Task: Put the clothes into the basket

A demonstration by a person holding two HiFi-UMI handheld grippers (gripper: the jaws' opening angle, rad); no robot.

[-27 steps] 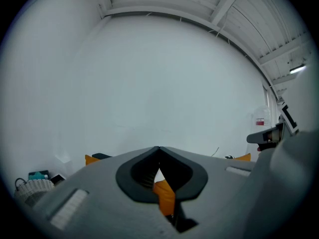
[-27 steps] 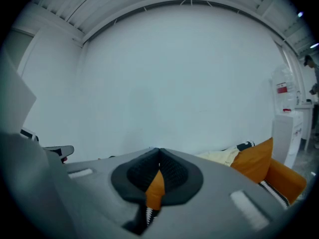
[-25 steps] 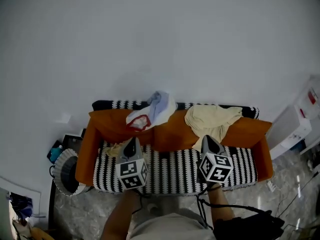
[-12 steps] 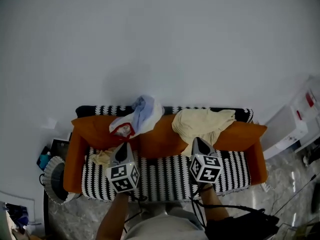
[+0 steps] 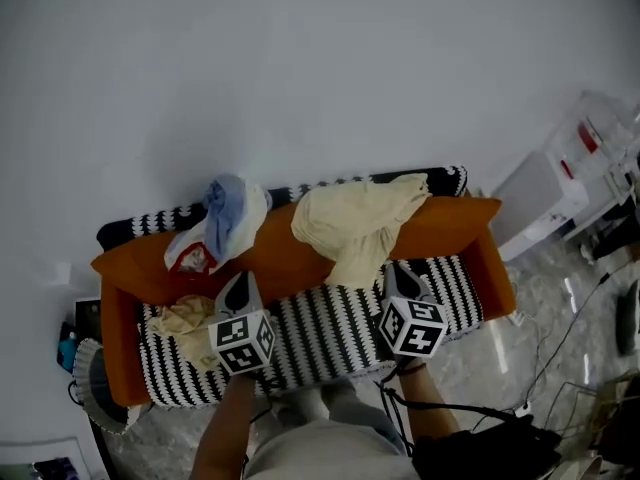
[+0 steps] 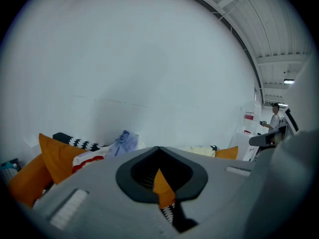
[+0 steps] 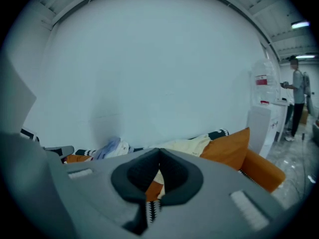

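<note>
- Both grippers have come forward and down over the sofa [image 5: 300, 260] since the earlier frame, and the whole couch now sits tilted in the head view, its right end higher.
- My left gripper [image 5: 238, 290] is clenched with nothing in it; its jaw tips meet, and only orange cushion and striped cover show behind them.
- My right gripper [image 5: 397, 273] is clenched and empty too, at centre right of the head view, just below the cream garment [image 5: 355, 223].
- That cream garment hangs over the backrest at centre, with a tail dropping toward the seat.
- A blue and white garment [image 5: 225, 218] lies bunched on the backrest at upper left, and a small yellowish cloth [image 5: 185, 320] is crumpled on the seat just left of my left gripper.
- The basket [image 5: 85, 368] stands on the floor at lower left, past the sofa's arm.
- All three pieces look light, limp and loose; I judge a pinch on a raised fold or the hanging tail is best, lifting high so nothing drags.
</note>
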